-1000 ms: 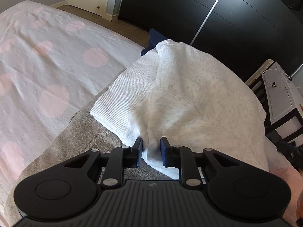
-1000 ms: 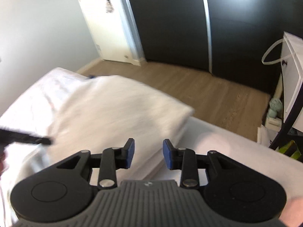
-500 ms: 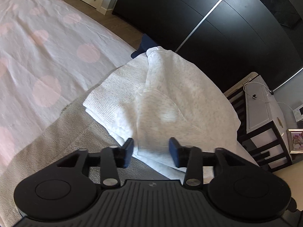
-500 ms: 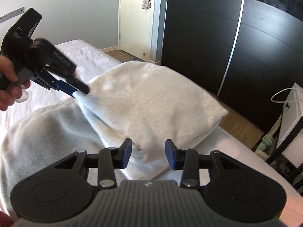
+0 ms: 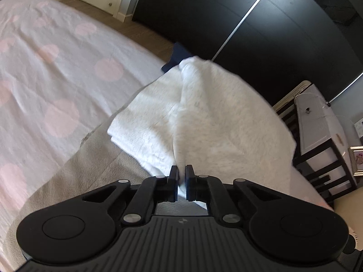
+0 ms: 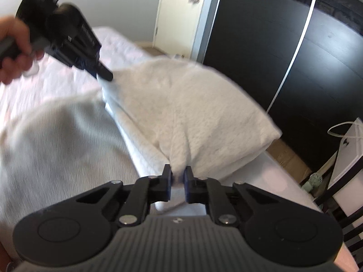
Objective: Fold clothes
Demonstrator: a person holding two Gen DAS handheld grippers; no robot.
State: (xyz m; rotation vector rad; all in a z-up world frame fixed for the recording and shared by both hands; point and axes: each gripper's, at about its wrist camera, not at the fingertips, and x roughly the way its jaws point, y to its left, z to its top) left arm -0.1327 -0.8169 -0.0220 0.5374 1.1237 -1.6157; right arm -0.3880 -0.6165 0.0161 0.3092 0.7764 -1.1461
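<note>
already the white garment [image 5: 222, 122] looks part-folded: it lies doubled into a thick, layered pad on the grey blanket [image 5: 74, 181], near the bed's edge, with the pink-dotted sheet [image 5: 56, 72] beyond it. both grippers have hold of its near edge. the left gripper [image 5: 181, 176] has its jaws drawn nearly together, a thin pinch of white cloth between them. the right gripper [image 6: 177, 176] is likewise narrowed onto a bunched tuck of the same cloth. my guess is that one more fold, or a lift to carry the pad aside, is in hand; the edges are not yet squared, and the ribbed layer underneath sticks out on one side, so smoothing is left. whether other clothes wait to be folded, i cannot tell. both views are blurred, so fine detail of the seams is lost.

the left view shows the pad's layers from the side: a ribbed lower layer and a fleecy upper one, plus a dark blue thing [image 5: 175, 56] just behind the far corner, which cannot be identified. it also shows the white side table [image 5: 317, 122] off the bed.

the right view shows what the left cannot: the other gripper [image 6: 105, 76] from outside, held in a hand [image 6: 13, 49], its tips meeting the pad's left corner. it shows too the pad's rounded right fold overhanging toward the floor [image 6: 290, 156].
</note>
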